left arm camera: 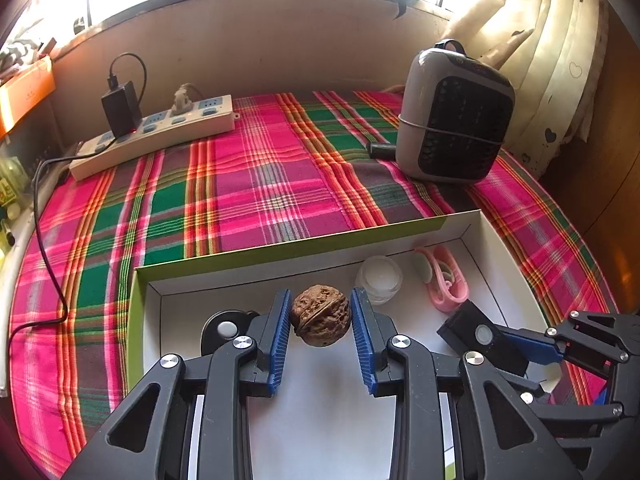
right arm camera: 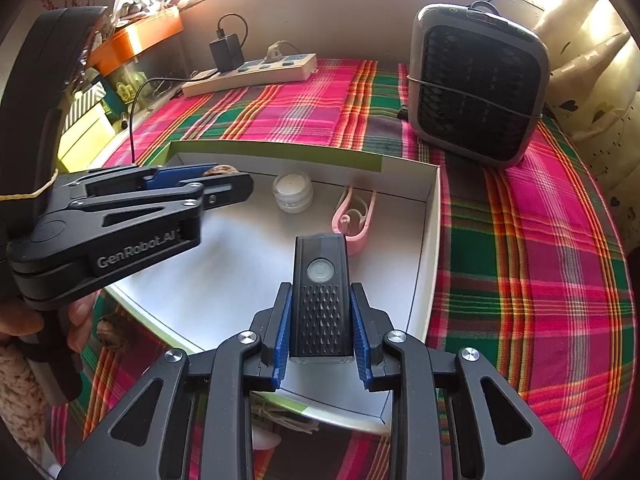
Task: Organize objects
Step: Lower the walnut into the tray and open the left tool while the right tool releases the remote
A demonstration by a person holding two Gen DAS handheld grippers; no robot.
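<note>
A white shallow box with a green rim (left arm camera: 304,250) (right arm camera: 430,216) lies on the plaid cloth. My left gripper (left arm camera: 320,312) is shut on a brown walnut (left arm camera: 321,315) over the box; it shows from the side in the right wrist view (right arm camera: 224,180). My right gripper (right arm camera: 320,304) is shut on a black flashlight with a round button (right arm camera: 320,280) above the box's near right part; this flashlight also shows in the left wrist view (left arm camera: 482,338). In the box lie a small clear jar (left arm camera: 379,279) (right arm camera: 293,192), a pink clip (left arm camera: 442,278) (right arm camera: 354,216) and a black round item (left arm camera: 226,330).
A grey fan heater (left arm camera: 456,116) (right arm camera: 476,84) stands at the back right. A white power strip with a black adapter (left arm camera: 160,132) (right arm camera: 256,70) lies at the back left, its cable trailing down the left edge. A curtain hangs at right. Another walnut (right arm camera: 112,330) lies outside the box.
</note>
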